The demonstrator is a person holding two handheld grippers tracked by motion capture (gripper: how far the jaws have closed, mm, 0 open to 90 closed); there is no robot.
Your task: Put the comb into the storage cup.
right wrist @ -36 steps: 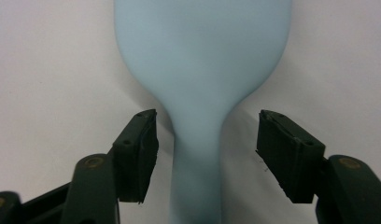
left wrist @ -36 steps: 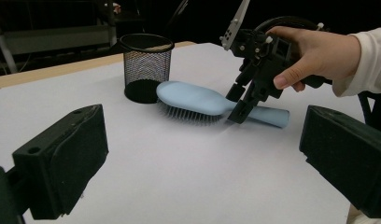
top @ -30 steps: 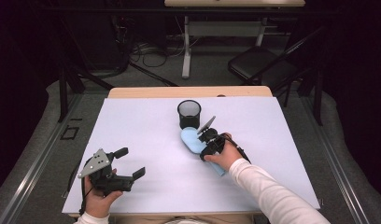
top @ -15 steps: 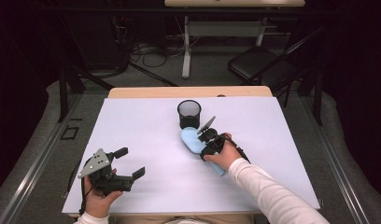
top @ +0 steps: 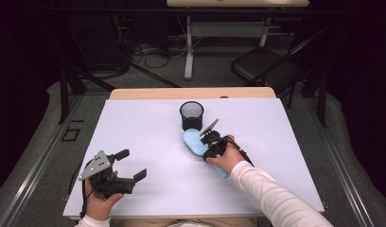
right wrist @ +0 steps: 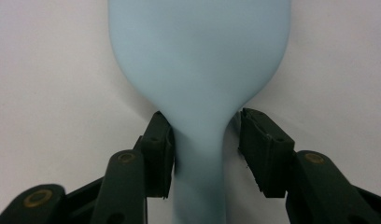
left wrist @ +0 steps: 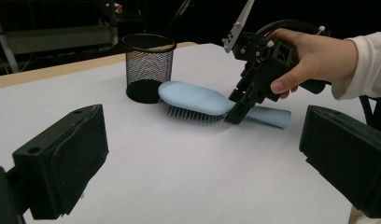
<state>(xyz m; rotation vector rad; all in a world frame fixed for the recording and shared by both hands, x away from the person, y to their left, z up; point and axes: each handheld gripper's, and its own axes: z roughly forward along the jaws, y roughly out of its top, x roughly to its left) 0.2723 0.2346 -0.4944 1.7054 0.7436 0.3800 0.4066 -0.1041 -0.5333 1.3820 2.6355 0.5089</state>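
Jaws of the right gripper [top: 211, 142] have been closing around the neck of the blue hairbrush [top: 195, 142], its left pad touching, its right pad just clear. Left gripper [top: 129, 165] stands wide open and empty. Beside a black mesh cup [top: 191, 115], the brush lies bristles-down on the white table [top: 148, 127] in a dark room.

I work in what looks like a lab or recording studio, not a home. My bench [top: 148, 123] is a wooden top under a plain white sheet, ringed by dark curtained walls. Grey carpet covers the floor [top: 39, 123], with metal rails [top: 32, 175] along both sides. Behind the bench, loose cables [top: 148, 52] lie tangled near a white table leg [top: 188, 52], and a black folding chair [top: 262, 66] stands by.
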